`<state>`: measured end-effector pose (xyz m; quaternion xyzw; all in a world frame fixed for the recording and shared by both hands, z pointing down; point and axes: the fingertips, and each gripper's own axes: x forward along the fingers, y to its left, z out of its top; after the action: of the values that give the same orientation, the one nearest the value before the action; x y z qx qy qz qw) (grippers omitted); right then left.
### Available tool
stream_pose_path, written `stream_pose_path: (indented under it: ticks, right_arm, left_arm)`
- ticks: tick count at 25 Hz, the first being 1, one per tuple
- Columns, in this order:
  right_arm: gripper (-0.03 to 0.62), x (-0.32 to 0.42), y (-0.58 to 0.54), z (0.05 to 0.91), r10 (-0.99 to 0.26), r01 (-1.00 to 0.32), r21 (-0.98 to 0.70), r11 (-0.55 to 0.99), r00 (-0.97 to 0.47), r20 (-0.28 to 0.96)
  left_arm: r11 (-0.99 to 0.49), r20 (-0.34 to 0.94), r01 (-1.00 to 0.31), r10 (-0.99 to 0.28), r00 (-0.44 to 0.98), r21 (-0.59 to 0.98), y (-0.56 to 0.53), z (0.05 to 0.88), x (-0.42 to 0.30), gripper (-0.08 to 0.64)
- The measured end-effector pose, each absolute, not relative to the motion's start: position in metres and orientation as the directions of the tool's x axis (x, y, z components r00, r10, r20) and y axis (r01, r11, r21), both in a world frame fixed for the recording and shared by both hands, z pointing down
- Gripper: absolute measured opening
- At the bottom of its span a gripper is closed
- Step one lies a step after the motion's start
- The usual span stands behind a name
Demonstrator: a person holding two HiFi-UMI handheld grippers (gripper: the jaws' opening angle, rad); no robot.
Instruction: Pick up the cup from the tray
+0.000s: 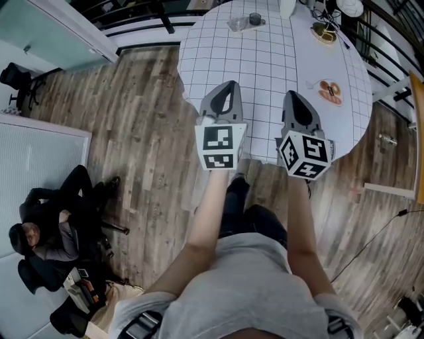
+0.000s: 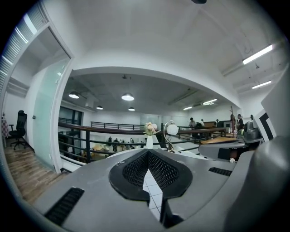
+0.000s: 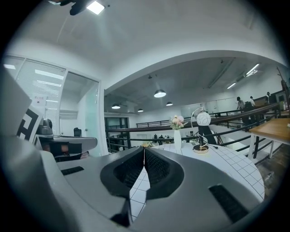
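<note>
A small dark cup stands on a clear tray at the far side of the white gridded table. My left gripper and my right gripper hover side by side over the table's near edge, well short of the tray. Both are shut with nothing between the pads. In the left gripper view the left gripper has its jaws together, pointing level across the table. The right gripper shows the same in the right gripper view. I cannot make out the cup in either gripper view.
A plate of food and a small dish lie on the table's right side. A vase of flowers and a round lamp stand at its far end. A person sits on the wooden floor at lower left.
</note>
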<state>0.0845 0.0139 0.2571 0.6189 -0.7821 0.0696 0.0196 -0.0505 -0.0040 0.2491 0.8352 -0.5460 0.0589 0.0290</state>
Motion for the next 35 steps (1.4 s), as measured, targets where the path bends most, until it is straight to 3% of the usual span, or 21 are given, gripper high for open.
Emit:
stream_pose_path:
  ticks: [16,35]
  right_arm:
    - [0.009,0.094,-0.066,0.266,-0.966,-0.975,-0.082,0.208,-0.218,0.140]
    - [0.009,0.136,-0.225,0.301,-0.927,-0.942,-0.112,0.316,-0.332,0.175]
  left_arm:
    - [-0.413,0.158,-0.911,-0.898,0.410,0.012,-0.092,0.265,-0.043,0.006]
    - [-0.365,0.229,-0.931,-0.907,0.354,-0.005,-0.234,0.303,-0.001,0.006]
